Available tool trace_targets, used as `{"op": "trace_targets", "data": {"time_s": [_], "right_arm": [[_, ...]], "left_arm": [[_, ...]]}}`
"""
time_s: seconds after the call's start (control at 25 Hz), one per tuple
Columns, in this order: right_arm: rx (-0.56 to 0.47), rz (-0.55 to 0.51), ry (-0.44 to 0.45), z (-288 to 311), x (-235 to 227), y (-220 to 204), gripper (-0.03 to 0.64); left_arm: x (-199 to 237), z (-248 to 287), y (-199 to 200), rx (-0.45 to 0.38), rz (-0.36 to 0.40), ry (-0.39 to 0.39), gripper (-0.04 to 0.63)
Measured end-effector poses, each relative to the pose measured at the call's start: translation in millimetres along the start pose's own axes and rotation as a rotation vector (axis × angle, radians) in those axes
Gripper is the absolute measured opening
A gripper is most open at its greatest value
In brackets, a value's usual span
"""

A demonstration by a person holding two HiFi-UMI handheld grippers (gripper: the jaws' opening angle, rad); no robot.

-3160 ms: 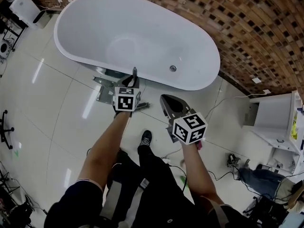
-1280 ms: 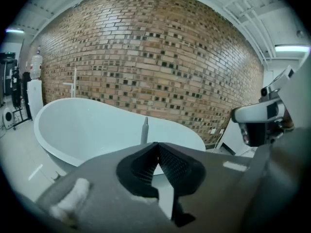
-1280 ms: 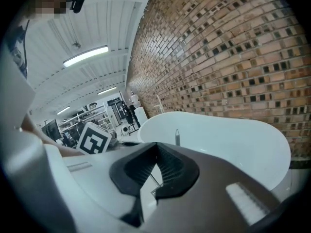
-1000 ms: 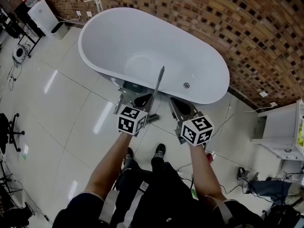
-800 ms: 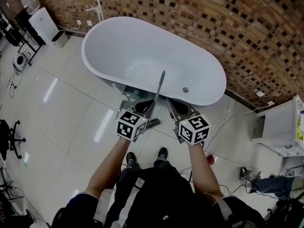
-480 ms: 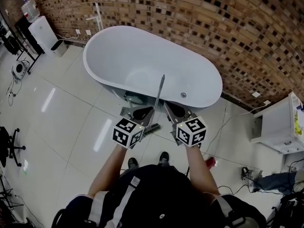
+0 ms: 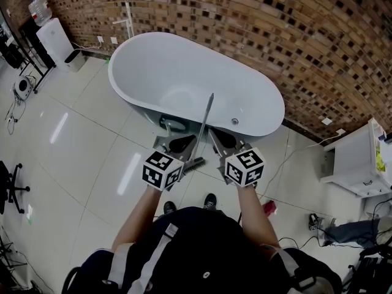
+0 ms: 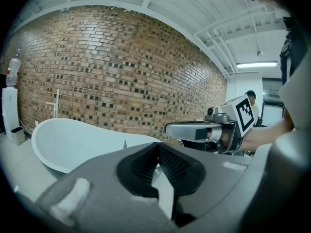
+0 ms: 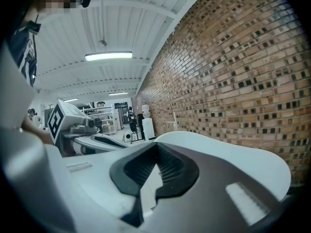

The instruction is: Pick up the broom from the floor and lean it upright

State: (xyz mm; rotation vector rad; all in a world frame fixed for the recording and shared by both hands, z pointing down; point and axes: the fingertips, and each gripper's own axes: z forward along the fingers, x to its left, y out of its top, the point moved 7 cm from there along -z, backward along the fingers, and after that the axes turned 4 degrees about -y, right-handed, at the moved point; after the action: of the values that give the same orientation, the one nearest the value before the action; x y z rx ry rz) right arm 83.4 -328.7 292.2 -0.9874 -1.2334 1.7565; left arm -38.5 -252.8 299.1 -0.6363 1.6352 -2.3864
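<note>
The broom [image 7: 204,129] has a thin grey handle and stands tilted, its top resting over the rim of the white bathtub [image 7: 131,87]. Its dark brush head [image 7: 195,163] is on the floor tiles. My left gripper [image 7: 174,141] is just left of the handle and my right gripper [image 7: 219,138] just right of it; neither touches it. In the left gripper view the left gripper [image 8: 156,147] has its pads together with nothing between them. The right gripper [image 9: 155,150] looks the same in its own view.
A brick wall [image 7: 294,48] runs behind the tub, and a freestanding tap [image 7: 126,14] stands at its far end. A white cabinet [image 7: 352,161] is at the right, with cables and clutter [image 7: 331,228] on the floor beside it. A white appliance [image 7: 52,34] stands far left.
Both grippers have drawn back from the tub and risen, coming away from the broom. The broom stays propped against the tub rim.
</note>
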Motion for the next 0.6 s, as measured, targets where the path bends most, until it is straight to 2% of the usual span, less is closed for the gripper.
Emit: {"op": "trace_targets", "data": {"time_s": [0.6], "right_arm": [[-0.041, -0.029, -0.020, -7, 6, 17, 0.003]], "left_arm": [[1, -8, 22, -0.057, 0.036, -0.012, 0.002]]}}
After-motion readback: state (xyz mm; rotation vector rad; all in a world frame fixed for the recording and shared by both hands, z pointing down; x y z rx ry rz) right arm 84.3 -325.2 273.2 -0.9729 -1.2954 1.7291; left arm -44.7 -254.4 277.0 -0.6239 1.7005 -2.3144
